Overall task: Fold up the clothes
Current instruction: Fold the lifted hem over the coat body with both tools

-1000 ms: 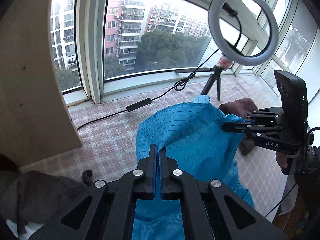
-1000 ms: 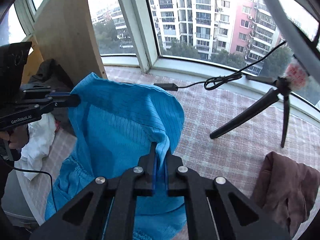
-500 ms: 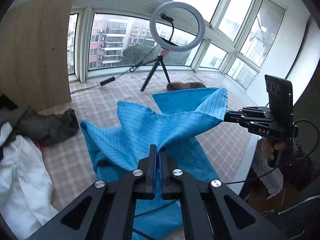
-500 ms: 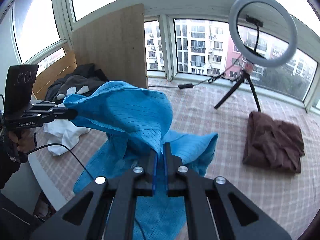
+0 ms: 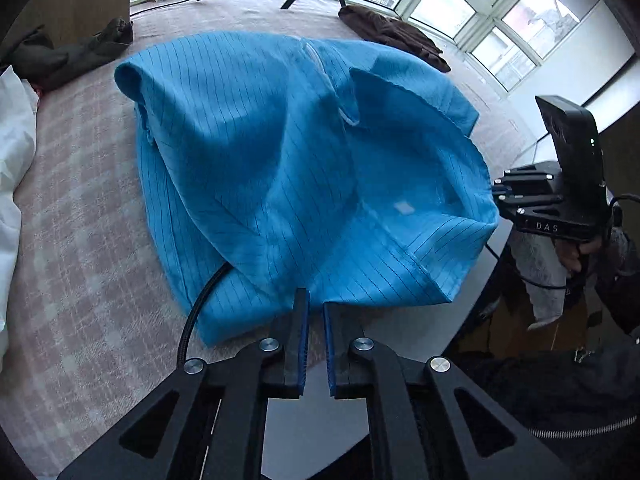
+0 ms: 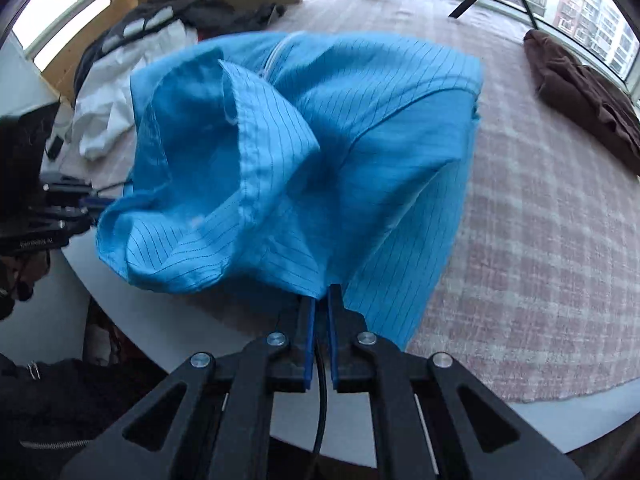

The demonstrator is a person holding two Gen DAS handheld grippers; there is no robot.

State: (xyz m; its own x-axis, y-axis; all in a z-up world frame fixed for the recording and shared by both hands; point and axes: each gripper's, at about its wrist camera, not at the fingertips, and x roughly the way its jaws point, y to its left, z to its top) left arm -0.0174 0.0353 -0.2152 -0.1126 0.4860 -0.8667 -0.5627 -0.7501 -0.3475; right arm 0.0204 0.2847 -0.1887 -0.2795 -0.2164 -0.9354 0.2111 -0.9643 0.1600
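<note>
Two black hand-held grippers: the left hand-held gripper with blue-lined fingers and silver screws; the right hand-held gripper marked "DAS", trailing a black cable. The person wears a dark zipped jacket.

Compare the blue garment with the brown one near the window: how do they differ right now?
The blue garment is pinstriped, the brown garment plain. The blue garment spreads wide and puffy, its near edge at the left tongs and right tongs; the brown garment lies in a small heap far back, untouched. Both rest on the checked cover.
</note>
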